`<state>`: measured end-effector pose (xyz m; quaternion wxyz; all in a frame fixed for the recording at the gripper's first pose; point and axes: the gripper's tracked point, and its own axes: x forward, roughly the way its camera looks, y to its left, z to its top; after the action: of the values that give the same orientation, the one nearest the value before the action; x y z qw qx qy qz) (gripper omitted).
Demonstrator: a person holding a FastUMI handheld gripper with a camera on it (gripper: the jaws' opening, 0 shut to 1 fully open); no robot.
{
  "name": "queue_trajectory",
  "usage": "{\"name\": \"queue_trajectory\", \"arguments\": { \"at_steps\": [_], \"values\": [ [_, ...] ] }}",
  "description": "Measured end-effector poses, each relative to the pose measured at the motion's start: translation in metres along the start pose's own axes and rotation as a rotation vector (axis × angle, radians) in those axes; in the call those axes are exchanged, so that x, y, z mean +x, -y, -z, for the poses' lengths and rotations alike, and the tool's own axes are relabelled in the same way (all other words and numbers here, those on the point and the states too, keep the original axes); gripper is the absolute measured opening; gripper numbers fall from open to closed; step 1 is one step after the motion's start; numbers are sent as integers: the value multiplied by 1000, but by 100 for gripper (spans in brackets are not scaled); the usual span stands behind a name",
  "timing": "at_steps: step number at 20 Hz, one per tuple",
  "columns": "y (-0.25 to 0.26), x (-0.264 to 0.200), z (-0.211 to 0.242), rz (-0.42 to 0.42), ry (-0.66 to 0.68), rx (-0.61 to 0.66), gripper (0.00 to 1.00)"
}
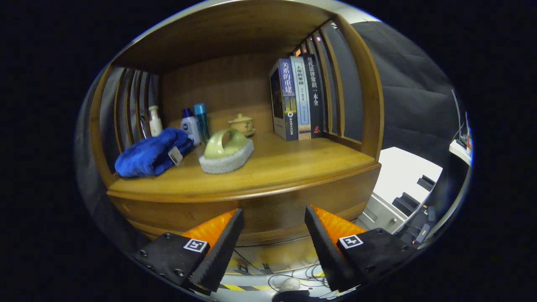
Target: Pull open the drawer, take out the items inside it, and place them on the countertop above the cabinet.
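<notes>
A wooden cabinet's countertop (293,161) lies ahead of me and above my fingers. On it rest a blue folded cloth (149,155) at the left and a pale green scrubbing brush (226,153) with a white pad beside it. Below the countertop's rounded front edge runs the drawer front (268,212), which looks closed. My gripper (273,218) is open just in front of that drawer front, with nothing between its fingers.
At the back of the countertop stand a small white bottle (155,121), a white-and-blue bottle (190,128), a teal tube (202,119), a lidded ceramic cup (242,123) and three upright books (295,98). Slatted wooden sides flank the shelf. Cables lie on the floor (277,272) below.
</notes>
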<state>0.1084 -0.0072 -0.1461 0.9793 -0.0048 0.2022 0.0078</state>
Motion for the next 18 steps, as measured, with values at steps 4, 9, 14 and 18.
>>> {"name": "queue_trajectory", "arguments": {
  "at_steps": [4, 9, 14, 18],
  "values": [
    [5, -40, -78, -5, 126, 5, 97],
    [-8, -89, -165, -20, 231, -7, 97],
    [-49, -135, -211, -103, 297, -33, 97],
    [-73, -154, -224, -141, 317, -73, 97]
  ]
}}
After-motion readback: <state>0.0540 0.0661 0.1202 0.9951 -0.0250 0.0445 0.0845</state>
